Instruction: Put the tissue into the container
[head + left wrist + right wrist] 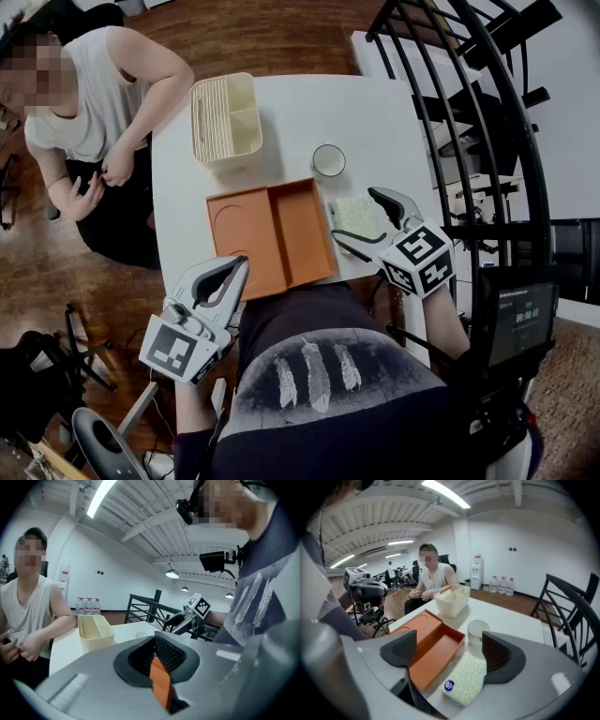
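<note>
A pale yellow-green tissue pack [356, 217] lies on the white table [309, 112], just right of the orange tray [272, 234]. My right gripper [354, 217] is open, with one jaw on each side of the pack. In the right gripper view the pack [465, 678] lies close to the right pad, and the right gripper [450, 653] leaves a wide gap on the left. The cream divided container [225, 117] stands at the table's far left. My left gripper [234, 272] is shut, with nothing in it, off the table's near left corner.
A glass cup [328, 160] stands behind the tissue pack. A person [94, 103] sits at the table's left side near the container. A black metal chair [469, 112] stands on the right, with a small screen [520, 319] below it.
</note>
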A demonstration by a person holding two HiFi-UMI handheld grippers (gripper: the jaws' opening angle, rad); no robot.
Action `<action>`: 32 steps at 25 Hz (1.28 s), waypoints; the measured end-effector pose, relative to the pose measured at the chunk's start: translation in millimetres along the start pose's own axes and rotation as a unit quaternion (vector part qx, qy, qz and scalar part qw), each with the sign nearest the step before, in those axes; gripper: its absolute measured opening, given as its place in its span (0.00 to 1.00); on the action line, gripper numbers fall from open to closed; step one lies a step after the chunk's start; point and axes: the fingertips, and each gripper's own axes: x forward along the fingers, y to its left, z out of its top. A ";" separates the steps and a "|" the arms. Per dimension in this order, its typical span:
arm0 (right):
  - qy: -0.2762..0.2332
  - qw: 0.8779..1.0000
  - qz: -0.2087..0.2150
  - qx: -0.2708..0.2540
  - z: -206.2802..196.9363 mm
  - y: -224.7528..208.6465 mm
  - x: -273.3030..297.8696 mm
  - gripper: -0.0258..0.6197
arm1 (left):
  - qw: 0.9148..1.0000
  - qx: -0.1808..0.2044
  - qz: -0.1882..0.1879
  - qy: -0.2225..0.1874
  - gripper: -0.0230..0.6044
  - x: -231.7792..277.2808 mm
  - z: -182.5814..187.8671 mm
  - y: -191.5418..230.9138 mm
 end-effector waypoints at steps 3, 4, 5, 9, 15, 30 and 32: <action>0.037 0.997 -0.034 0.051 -38.8 -22.3 6.1 0.80 | 1.000 0.011 -0.004 0.008 0.06 5.9 -0.7 -7.5; 0.042 0.996 -0.053 0.061 -47.6 -30.1 5.9 0.87 | 1.000 0.008 -0.005 0.009 0.06 8.3 -0.6 -9.0; 0.045 0.994 -0.072 0.067 -54.6 -36.9 5.4 0.93 | 1.000 0.004 -0.006 0.011 0.06 10.5 -0.7 -9.8; 0.052 0.988 -0.106 0.100 -72.9 -46.7 8.5 0.96 | 1.000 0.000 -0.017 0.023 0.06 12.6 -7.5 -10.7; 0.081 0.975 -0.101 0.179 -101.8 -53.8 35.9 0.96 | 0.999 0.000 -0.027 0.037 0.06 18.2 -9.7 -13.4; 0.178 0.956 -0.090 0.215 -166.7 -62.5 79.1 0.85 | 0.999 -0.022 -0.008 0.049 0.06 11.3 -20.1 -4.2; 0.178 0.957 -0.091 0.213 -167.3 -57.7 77.5 0.79 | 0.999 -0.022 -0.009 0.046 0.06 7.2 -22.8 -4.7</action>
